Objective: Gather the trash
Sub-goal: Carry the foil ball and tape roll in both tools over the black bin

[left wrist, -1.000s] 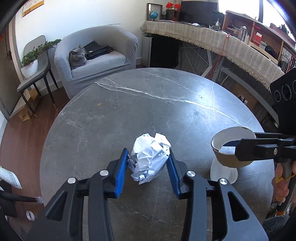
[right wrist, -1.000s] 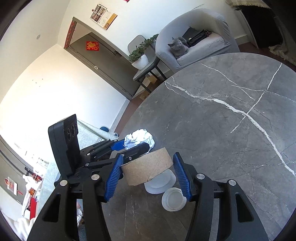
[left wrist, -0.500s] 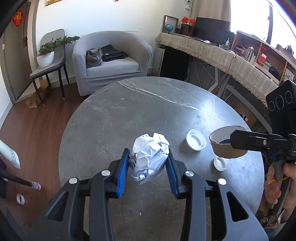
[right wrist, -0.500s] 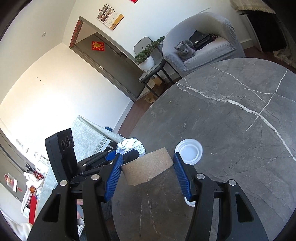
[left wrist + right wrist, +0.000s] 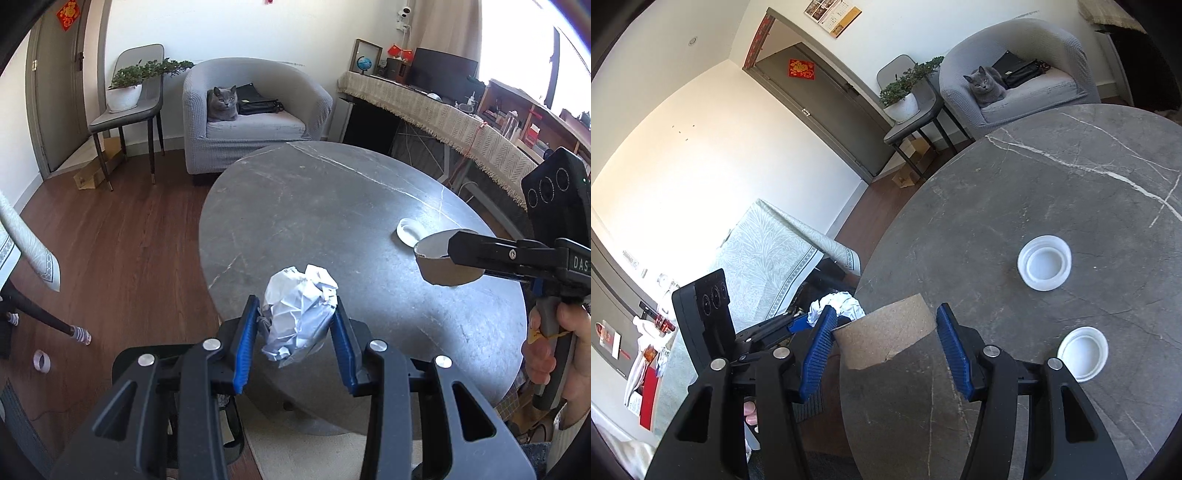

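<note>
Here our left hand-held gripper [image 5: 295,325] clamps a light, soft paper ball [image 5: 299,314]. Our right hand-held gripper [image 5: 884,347] pinches a crushable cardboard tube [image 5: 886,336] across its sides.

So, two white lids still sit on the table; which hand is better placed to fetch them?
Neither is free: the left gripper grips crumpled paper, the right gripper a cardboard roll. Once emptied, probably the right; both lids lie just beyond it.

Sunlit white-walled room: wooden floor [image 5: 122,236], grey armchair [image 5: 255,122] holding a cat [image 5: 221,105], round marble table [image 5: 351,229].
</note>
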Tool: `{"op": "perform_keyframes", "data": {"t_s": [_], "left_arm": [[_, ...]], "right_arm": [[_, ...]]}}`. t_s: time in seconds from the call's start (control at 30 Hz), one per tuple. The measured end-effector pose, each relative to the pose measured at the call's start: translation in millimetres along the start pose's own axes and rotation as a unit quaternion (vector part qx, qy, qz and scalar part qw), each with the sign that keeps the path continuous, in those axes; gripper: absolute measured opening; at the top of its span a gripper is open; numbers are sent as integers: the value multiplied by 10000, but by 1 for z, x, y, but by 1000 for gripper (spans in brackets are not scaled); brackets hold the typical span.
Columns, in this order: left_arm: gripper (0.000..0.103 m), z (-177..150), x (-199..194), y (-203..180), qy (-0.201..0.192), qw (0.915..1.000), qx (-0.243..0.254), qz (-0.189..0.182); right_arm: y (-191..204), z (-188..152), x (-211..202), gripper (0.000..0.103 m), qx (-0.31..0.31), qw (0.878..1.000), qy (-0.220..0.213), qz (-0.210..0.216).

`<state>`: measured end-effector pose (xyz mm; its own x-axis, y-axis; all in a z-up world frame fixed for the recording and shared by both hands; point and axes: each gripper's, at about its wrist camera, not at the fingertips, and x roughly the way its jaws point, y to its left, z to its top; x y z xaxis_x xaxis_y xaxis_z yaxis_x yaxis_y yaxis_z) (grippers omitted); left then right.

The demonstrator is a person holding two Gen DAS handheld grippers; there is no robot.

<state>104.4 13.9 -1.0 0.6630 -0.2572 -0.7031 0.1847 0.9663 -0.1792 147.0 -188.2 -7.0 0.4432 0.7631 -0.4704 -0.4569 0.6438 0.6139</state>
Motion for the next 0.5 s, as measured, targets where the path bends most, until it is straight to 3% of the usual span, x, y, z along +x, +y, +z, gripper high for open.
{"op": "perform_keyframes", "data": {"t_s": [0.5], "left_arm": [[41, -29, -24, 77, -17, 9979, -518, 392]], "right_arm": [[55, 1, 68, 57, -432, 9977, 431, 302]]}}
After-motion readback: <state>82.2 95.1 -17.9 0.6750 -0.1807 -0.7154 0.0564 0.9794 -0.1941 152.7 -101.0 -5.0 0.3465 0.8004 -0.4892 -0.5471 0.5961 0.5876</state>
